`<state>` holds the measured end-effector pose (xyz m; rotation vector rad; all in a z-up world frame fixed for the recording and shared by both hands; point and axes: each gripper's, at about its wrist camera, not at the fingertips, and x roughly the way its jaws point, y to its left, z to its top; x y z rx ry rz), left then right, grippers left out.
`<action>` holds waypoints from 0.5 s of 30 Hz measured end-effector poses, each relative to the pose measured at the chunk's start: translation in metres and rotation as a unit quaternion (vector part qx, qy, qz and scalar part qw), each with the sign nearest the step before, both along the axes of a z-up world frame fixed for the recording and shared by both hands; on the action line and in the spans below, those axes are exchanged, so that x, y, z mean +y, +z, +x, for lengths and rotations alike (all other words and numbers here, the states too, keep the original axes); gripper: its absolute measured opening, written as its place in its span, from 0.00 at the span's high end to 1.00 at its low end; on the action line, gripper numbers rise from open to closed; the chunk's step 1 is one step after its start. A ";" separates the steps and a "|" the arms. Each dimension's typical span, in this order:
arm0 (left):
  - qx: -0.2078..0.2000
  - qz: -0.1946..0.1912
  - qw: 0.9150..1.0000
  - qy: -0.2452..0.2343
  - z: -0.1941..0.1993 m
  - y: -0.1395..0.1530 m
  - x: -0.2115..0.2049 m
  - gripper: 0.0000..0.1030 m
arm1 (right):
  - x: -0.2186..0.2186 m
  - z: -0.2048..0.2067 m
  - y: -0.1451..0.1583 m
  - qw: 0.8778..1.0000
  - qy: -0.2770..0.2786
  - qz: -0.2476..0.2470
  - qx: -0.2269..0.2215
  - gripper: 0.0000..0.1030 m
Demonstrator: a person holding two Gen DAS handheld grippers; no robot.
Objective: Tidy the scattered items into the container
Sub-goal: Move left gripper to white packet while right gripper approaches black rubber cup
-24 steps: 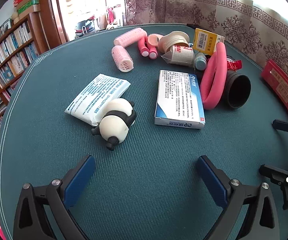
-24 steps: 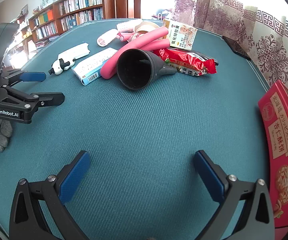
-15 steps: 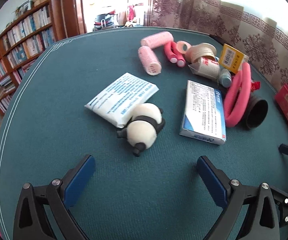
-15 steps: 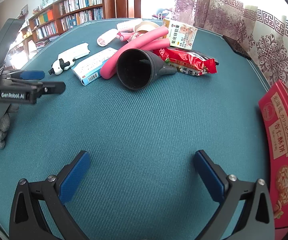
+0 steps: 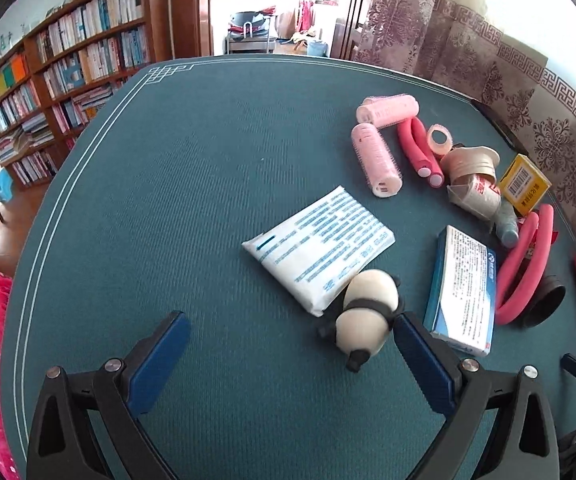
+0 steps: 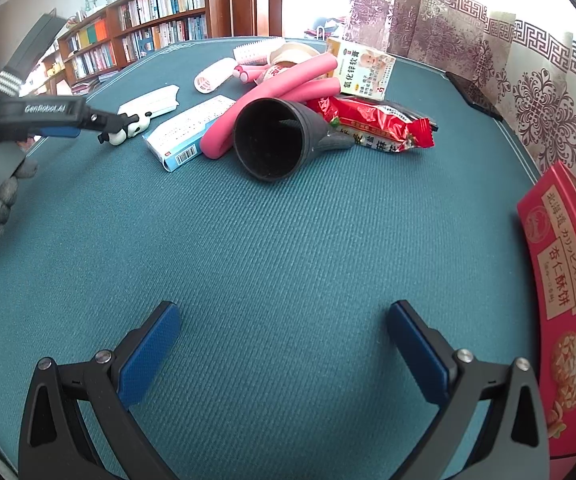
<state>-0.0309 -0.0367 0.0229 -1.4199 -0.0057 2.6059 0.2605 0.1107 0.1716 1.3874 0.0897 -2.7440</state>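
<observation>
Beside panda toy (image 5: 368, 312), wide-spread left gripper (image 5: 288, 344)

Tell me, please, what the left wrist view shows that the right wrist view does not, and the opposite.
Only the left wrist view shows the open left gripper from behind, with the panda toy just inside its right finger.

Only the right wrist view shows the open right gripper over bare cloth, the red snack bag, and the printed lid of the red biscuit box.

Both show the green table, the black funnel, the pink foam tubes, the blue and white box and the panda.
</observation>
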 end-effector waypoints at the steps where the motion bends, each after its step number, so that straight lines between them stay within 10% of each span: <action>1: 0.003 -0.004 1.000 -0.012 -0.002 0.001 0.007 0.00 | 0.000 0.000 0.000 1.000 0.000 0.000 0.000 0.00; 15: 0.004 -0.068 0.994 -0.089 -0.059 -0.011 0.030 0.00 | -0.001 0.000 0.000 1.000 0.000 0.000 0.000 0.00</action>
